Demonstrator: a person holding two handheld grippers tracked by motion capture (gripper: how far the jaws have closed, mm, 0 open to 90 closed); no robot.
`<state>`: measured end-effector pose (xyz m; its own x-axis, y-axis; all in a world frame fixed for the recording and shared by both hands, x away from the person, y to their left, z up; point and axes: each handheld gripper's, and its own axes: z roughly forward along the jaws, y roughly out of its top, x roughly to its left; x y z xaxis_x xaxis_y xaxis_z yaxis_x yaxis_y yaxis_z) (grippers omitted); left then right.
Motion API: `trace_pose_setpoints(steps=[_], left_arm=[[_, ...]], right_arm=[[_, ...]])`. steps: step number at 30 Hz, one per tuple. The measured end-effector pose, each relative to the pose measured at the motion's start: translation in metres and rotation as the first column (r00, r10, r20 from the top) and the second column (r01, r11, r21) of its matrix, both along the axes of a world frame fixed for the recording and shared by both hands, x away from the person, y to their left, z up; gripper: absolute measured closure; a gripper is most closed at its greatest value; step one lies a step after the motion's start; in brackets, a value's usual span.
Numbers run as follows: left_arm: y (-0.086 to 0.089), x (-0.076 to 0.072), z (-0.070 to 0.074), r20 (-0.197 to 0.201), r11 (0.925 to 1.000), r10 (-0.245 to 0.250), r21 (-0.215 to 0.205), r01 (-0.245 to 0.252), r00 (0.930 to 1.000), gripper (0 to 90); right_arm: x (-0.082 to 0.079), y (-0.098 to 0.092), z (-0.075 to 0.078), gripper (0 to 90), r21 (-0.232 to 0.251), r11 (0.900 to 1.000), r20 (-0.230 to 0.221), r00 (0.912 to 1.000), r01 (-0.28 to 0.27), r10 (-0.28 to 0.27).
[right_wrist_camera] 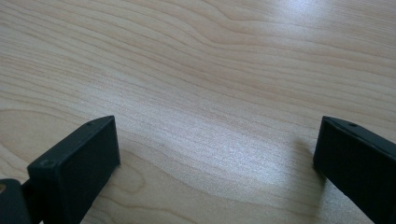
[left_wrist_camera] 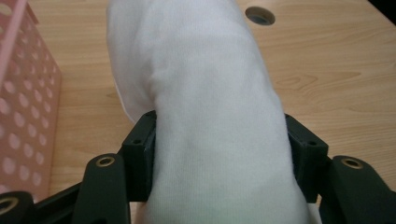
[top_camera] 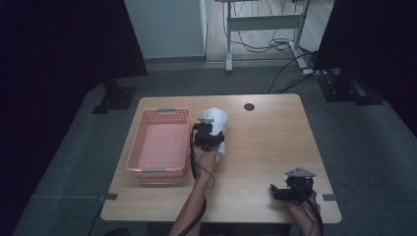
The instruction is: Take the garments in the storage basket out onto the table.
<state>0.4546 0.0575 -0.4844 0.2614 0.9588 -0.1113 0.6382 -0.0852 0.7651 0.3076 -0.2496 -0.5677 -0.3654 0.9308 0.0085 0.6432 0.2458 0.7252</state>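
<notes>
My left gripper (top_camera: 209, 133) clenches a white cloth roll (left_wrist_camera: 205, 107) between its 2 jaws, just beside the pink basket (top_camera: 158, 142) on the wooden table (top_camera: 265, 142). My right gripper (top_camera: 287, 189) rests near the table's front right edge, its jaws spread wide over bare wood, grasping nothing.

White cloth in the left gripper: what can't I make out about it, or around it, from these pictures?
- High view: the left gripper and hand cover the middle of the white cloth, so its full shape is hidden.
- Left gripper view: the cloth hides the table behind it; its near end is cut off by the bottom edge.
- Pink basket: too small in the high view to read its contents.
</notes>
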Motion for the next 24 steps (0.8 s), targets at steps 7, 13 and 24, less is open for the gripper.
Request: trace_pose_setpoints(steps=[7,13,24], left_arm=[[-0.004,0.002,-0.017,-0.027,0.9998,0.000,0.022,0.001,0.9996,40.0],[-0.008,0.002,-0.023,-0.031,0.9989,-0.005,0.046,0.007,0.9995,39.6],[-0.009,0.003,-0.026,-0.043,0.9971,-0.026,0.071,0.029,0.9987,31.6]], right_arm=[[0.000,0.000,0.000,0.1,0.000,1.000,0.000,1.0000,-0.002,0.002],[0.000,0.000,0.000,0.1,0.000,1.000,0.000,1.0000,-0.004,0.004],[0.000,0.000,0.000,0.1,0.000,1.000,0.000,1.0000,-0.004,0.004]])
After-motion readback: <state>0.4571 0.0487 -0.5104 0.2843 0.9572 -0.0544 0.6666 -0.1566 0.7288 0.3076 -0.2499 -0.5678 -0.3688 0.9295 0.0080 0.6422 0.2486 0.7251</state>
